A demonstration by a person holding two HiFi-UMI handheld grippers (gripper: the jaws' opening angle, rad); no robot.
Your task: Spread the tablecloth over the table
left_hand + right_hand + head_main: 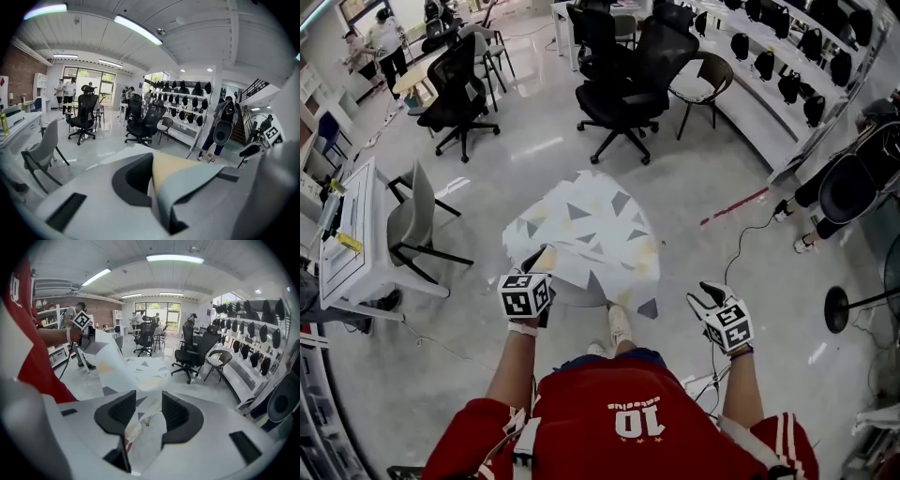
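A white tablecloth (586, 230) printed with grey triangles lies over a small round table, which is almost wholly hidden beneath it. My left gripper (536, 264) is at the cloth's near left corner. In the left gripper view the jaws (152, 161) are shut on a cream fold of the cloth (176, 164). My right gripper (703, 293) hangs open to the right of the cloth's near right corner, apart from it. In the right gripper view the cloth (140, 373) shows beyond the wide jaws (149, 411), whose pads touch nothing.
Black office chairs (619, 84) (455, 89) stand beyond the table. A grey chair (412, 220) and a white desk (347, 234) are at the left. A round-based stand (836, 309) and a floor cable (741, 239) lie to the right. People stand far back left.
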